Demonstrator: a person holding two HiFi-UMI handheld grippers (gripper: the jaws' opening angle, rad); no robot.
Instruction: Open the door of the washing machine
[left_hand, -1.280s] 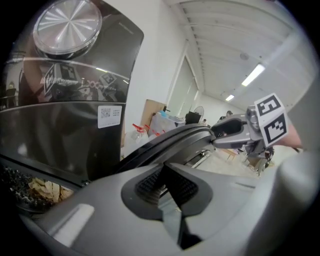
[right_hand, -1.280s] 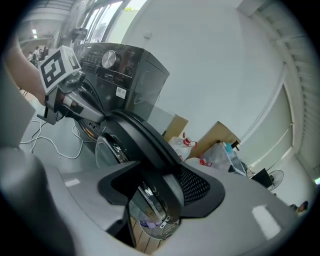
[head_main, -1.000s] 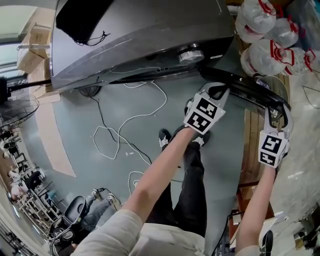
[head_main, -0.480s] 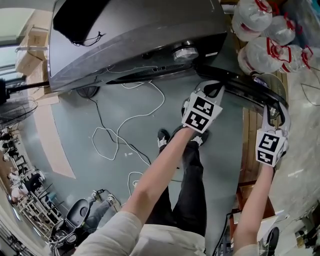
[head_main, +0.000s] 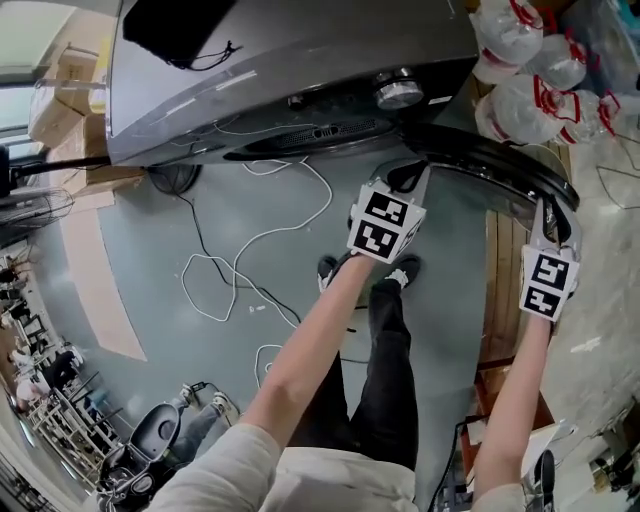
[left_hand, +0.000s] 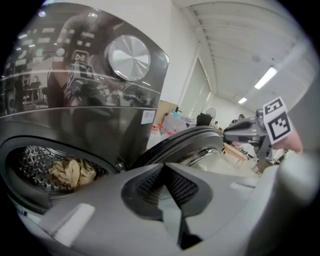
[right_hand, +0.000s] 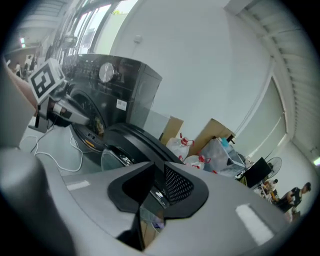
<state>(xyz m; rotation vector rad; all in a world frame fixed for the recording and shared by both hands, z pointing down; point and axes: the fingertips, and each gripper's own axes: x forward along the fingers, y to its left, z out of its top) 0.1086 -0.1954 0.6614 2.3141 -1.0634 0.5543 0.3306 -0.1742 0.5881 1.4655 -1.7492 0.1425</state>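
The grey washing machine (head_main: 280, 70) fills the top of the head view. Its round dark door (head_main: 490, 160) stands swung out to the right. Laundry (left_hand: 72, 172) lies in the exposed drum, below the silver dial (left_hand: 129, 57). My left gripper (head_main: 405, 175) is shut and empty, hovering beside the door's hinge end; its pads (left_hand: 164, 167) meet with nothing between them. My right gripper (head_main: 545, 210) is at the door's free end. Its jaws (right_hand: 159, 172) are closing, and the pads press on the door's rim (right_hand: 130, 140), which lies between them.
White and black cables (head_main: 250, 250) trail over the grey floor below the machine. Tied plastic bags (head_main: 540, 70) pile up at the top right, with cardboard boxes (right_hand: 215, 132) behind the door. My feet (head_main: 330, 275) stand under the left arm. Wooden boards (head_main: 497, 300) lie under the door.
My left gripper has slid left, away from the door's rim. My right gripper's jaws have come together on the door's free end, and that hand rose slightly.
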